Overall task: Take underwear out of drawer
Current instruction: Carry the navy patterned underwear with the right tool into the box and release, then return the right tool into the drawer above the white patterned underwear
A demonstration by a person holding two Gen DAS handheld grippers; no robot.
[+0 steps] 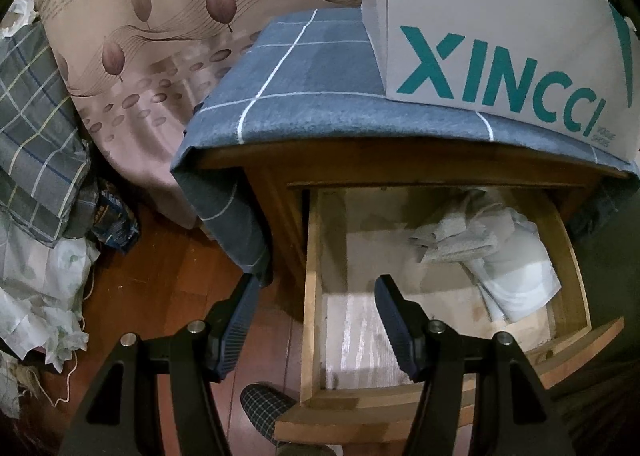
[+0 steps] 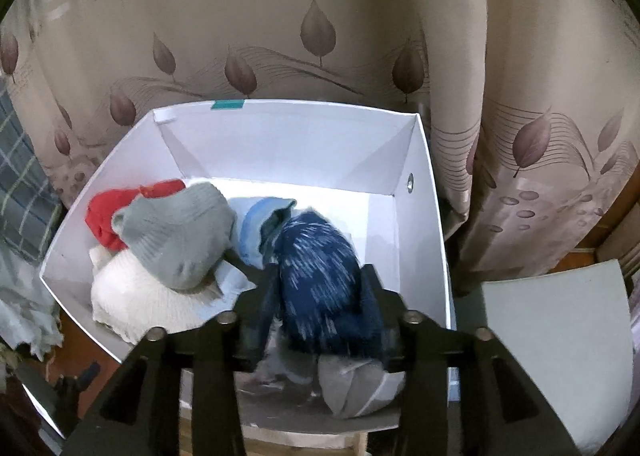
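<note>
The right gripper hangs over the white box, jaws parted around blue patterned underwear. The left gripper's jaws stand apart, empty; grey underwear lies in the drawer at two o'clock.

One wooden drawer, pulled open. Inside it, two folded garments: one grey, one white.

One white box lettered XINCCI. Inside it, at least six garments can be told apart:
- one red
- one grey knit
- one cream knit
- one light blue
- one dark blue with white flecks
- one pale grey

Two grippers, one per hand. One checked slipper on the floor. One checked blue cloth over the cabinet.
</note>
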